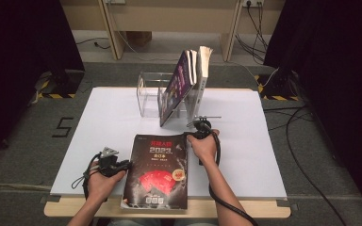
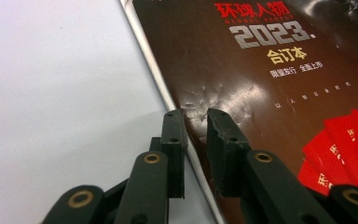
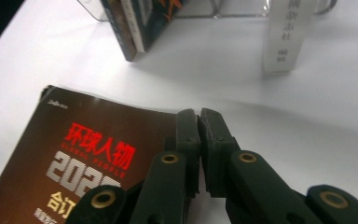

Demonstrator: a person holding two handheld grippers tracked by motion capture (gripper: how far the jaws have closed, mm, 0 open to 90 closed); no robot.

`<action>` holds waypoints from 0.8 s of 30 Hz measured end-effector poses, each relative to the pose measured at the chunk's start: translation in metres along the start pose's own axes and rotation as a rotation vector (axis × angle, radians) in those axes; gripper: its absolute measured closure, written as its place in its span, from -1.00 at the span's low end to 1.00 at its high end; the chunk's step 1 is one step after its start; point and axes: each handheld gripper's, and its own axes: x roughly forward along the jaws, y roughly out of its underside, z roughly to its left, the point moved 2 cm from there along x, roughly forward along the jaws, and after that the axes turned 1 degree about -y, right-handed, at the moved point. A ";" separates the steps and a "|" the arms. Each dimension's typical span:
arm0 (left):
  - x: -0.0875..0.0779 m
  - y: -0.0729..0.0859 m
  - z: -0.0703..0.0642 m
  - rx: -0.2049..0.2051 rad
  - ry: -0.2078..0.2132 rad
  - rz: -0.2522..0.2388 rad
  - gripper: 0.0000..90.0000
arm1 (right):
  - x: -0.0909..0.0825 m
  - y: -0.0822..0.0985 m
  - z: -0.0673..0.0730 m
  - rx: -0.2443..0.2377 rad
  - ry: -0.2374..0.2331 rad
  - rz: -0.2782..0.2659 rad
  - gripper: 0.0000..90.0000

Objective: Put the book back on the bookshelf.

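A dark magazine (image 1: 156, 172) lies flat at the bench's (image 1: 245, 155) near edge. The left hand-held gripper (image 2: 193, 116) straddles its left edge, jaws parted; the right hand-held gripper (image 3: 199, 116) — clenched — pinches the far right corner. Beyond stand leaning books (image 1: 184, 80) in a clear rack (image 1: 148, 94) — their spines (image 3: 135, 28) readable from the right gripper view.

Left side: I see bare white table (image 1: 108, 117), free pass
Ahead: acrylic stand (image 1: 150, 94) w/ leaning books (image 1: 188, 77) blocks me
Centre: magazine (image 1: 156, 170) flat, low obstacle
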 end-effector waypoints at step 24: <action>-0.015 -0.005 0.015 -0.106 0.020 -0.088 0.38 | -0.036 -0.006 0.022 -0.024 -0.101 -0.187 0.96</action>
